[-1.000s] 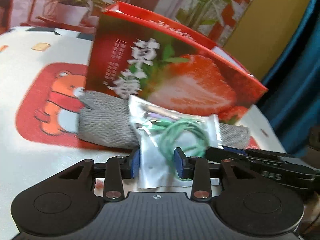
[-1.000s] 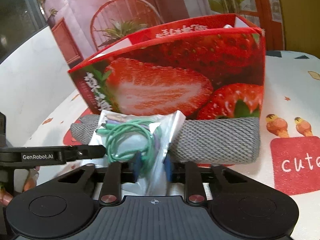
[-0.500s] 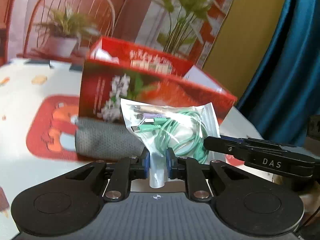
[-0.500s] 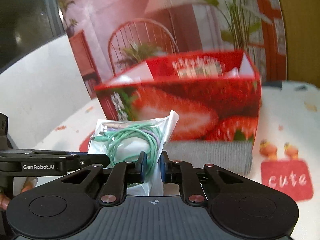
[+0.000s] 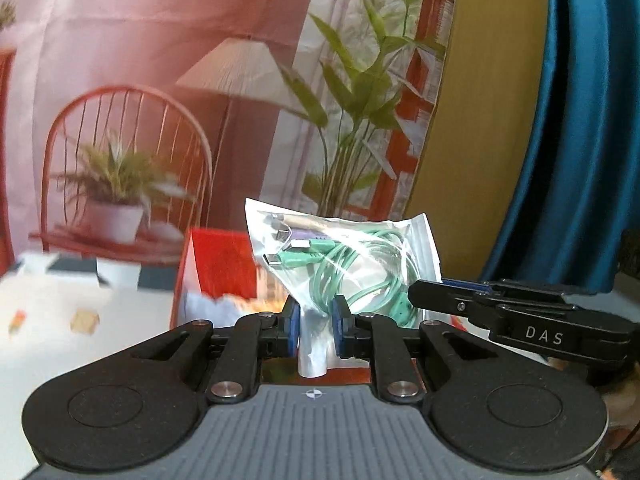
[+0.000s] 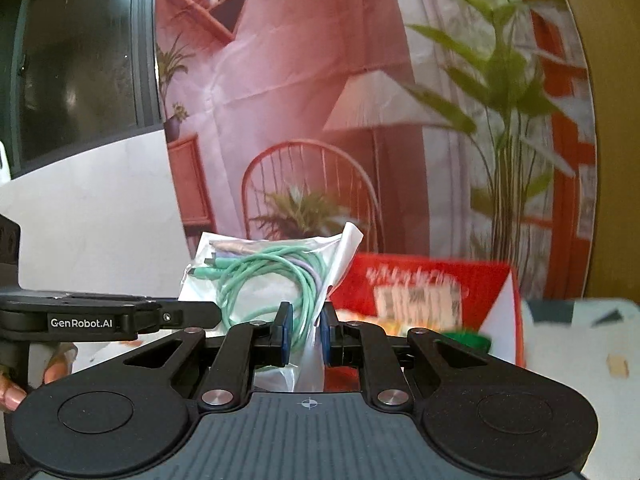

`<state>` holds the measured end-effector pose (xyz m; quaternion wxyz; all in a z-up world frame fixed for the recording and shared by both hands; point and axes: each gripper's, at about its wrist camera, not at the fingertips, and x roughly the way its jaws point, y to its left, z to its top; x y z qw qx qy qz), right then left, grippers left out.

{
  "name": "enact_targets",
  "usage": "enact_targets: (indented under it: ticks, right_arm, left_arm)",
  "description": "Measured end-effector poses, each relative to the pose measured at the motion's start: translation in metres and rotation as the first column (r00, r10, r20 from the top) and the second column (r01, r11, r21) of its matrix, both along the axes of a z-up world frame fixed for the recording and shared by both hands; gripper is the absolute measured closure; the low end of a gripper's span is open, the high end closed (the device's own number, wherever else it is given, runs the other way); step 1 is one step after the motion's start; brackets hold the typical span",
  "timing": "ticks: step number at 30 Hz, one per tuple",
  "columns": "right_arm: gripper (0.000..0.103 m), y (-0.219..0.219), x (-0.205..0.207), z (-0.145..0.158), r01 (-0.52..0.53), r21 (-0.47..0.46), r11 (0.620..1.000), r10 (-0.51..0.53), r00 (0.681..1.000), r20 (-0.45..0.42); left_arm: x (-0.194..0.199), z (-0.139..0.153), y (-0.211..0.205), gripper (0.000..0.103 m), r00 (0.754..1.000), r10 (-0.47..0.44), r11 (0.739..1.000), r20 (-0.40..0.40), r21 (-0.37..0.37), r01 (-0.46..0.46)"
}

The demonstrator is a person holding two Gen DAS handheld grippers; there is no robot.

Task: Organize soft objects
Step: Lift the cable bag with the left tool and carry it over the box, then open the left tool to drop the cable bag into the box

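Against the frame a second back, the whole view has risen: the printed backdrop [image 5: 168, 80] of chair, lamp and plants fills most of both pictures, where the strawberry box filled them before. The red strawberry box [image 5: 218, 268] sits low now, its open top seen from above, with pale blurred contents inside; in the right wrist view its inner wall and white side flap show [image 6: 432, 292]. The grey knitted roll that lay in front of the box is out of sight. The desk [image 5: 60, 312], under its cartoon cloth, shows only as a pale blurred strip to either side of the box.

The clear bag of green cables [image 5: 348, 260] has come up off the desk and hangs in the air, in front of and above the box rim — with nothing around its upper edges but backdrop. Both tools hold it. The left hand-held gripper [image 5: 316, 326] was still closing a second ago and is now clamped on the bag's lower left corner. The right hand-held gripper [image 6: 306, 330] is clamped on the opposite lower corner, a cable loop and plastic pinched between its blue pads. Each reaches into the other's view from the side, level with the bag's bottom. Fingertips [image 6: 56, 372] of the person show under the left tool.
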<state>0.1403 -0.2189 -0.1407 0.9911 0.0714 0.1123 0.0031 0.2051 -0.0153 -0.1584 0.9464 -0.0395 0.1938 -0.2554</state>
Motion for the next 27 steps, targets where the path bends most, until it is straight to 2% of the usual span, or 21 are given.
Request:
enact_targets:
  ticks: [4,11,15,18,19,21,23,25,27]
  right_arm:
    - [0.09,-0.014,0.027,0.006,0.023,-0.017,1.0,-0.024,1.0,-0.006]
    - [0.09,-0.039,0.071,-0.011,0.083,0.018,0.996,-0.082,0.994,-0.077]
    - [0.09,-0.047,0.083,-0.024,0.099,0.025,0.995,-0.095,0.989,-0.117]
    - [0.09,-0.049,0.087,-0.032,0.107,0.012,0.994,-0.105,0.985,-0.137]
    - [0.09,-0.049,0.088,-0.035,0.113,0.009,0.994,-0.111,0.984,-0.141]
    - [0.088,-0.049,0.088,-0.039,0.132,0.002,0.991,-0.131,0.98,-0.15]
    - [0.076,-0.044,0.085,-0.041,0.161,-0.049,0.986,-0.167,0.975,-0.147]
    - [0.076,-0.039,0.079,-0.044,0.163,-0.1,0.982,-0.175,0.976,-0.127]
    - [0.076,-0.035,0.071,-0.046,0.164,-0.117,0.979,-0.178,0.977,-0.116]
  left_arm:
    - [0.027,0.005,-0.012,0.085,0.999,0.015,0.999,0.035,0.05,-0.017]
    - [0.07,-0.007,-0.036,0.085,0.998,0.051,0.992,-0.031,0.118,-0.047]
    - [0.082,-0.018,-0.039,0.085,0.995,0.06,0.99,-0.077,0.133,-0.049]
    - [0.086,-0.023,-0.042,0.084,0.994,0.068,0.983,-0.088,0.174,-0.052]
    - [0.087,-0.024,-0.044,0.082,0.994,0.064,0.98,-0.088,0.193,-0.046]
    - [0.086,-0.026,-0.046,0.068,0.996,0.038,0.973,-0.081,0.231,-0.018]
    - [0.08,-0.027,-0.044,0.05,0.998,0.031,0.965,-0.046,0.26,-0.018]
    - [0.077,-0.025,-0.038,0.048,0.998,0.046,0.966,-0.03,0.254,-0.037]
    - [0.074,-0.022,-0.029,0.048,0.998,0.054,0.975,-0.041,0.217,-0.044]
